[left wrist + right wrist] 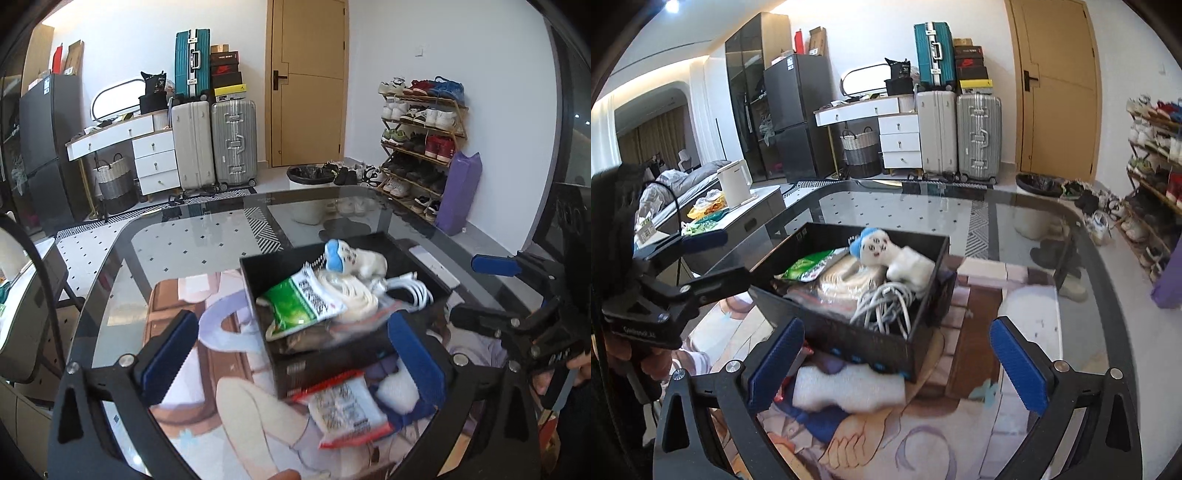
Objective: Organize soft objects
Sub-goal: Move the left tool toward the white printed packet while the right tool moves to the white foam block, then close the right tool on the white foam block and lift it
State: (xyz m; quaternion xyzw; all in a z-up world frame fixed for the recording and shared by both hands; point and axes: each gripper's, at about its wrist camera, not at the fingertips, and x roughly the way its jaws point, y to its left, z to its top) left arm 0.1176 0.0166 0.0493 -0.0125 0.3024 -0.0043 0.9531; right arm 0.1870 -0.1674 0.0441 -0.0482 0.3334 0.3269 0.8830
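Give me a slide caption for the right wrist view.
Open right tongs hover over a white foam pad beside the black box of soft items.

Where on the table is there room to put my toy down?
The glass table is bare beyond the black box, toward the suitcases, and right of the box. The box is full. In front of it, a snack packet and white foam crowd the space.
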